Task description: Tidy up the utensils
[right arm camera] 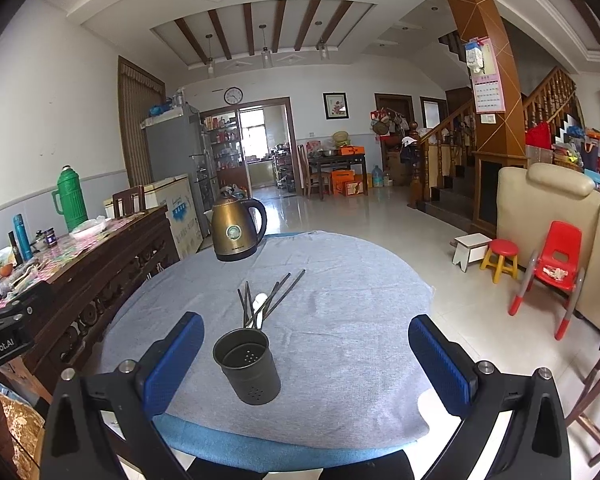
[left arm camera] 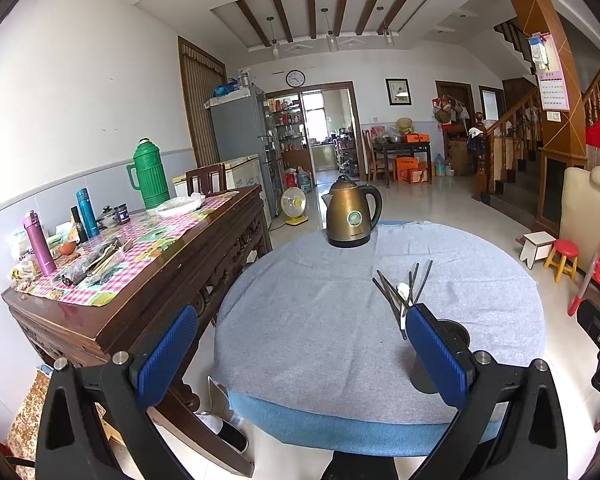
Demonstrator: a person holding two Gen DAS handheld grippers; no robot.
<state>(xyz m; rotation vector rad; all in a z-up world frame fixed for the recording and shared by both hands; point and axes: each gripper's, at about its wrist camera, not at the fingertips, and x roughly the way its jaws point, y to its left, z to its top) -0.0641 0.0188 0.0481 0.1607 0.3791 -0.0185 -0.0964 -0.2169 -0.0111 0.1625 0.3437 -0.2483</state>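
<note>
A dark metal utensil cup (right arm camera: 248,368) stands upright and empty on the round table's grey cloth (right arm camera: 340,312). Behind it lie several dark chopsticks (right arm camera: 278,296) and a white spoon (right arm camera: 259,304) in a loose pile. My right gripper (right arm camera: 306,360) is open and empty, above the table's near edge, with the cup between its blue pads, nearer the left one. In the left wrist view the chopsticks (left arm camera: 400,286) and spoon (left arm camera: 403,292) lie right of centre; the cup (left arm camera: 440,354) is mostly hidden behind the right pad. My left gripper (left arm camera: 300,356) is open and empty.
A bronze electric kettle (right arm camera: 238,226) stands at the table's far side. A wooden sideboard (left arm camera: 148,264) with a green thermos (left arm camera: 150,174), bottles and clutter stands left of the table. A red child chair (right arm camera: 556,264) and small stools stand on the floor to the right.
</note>
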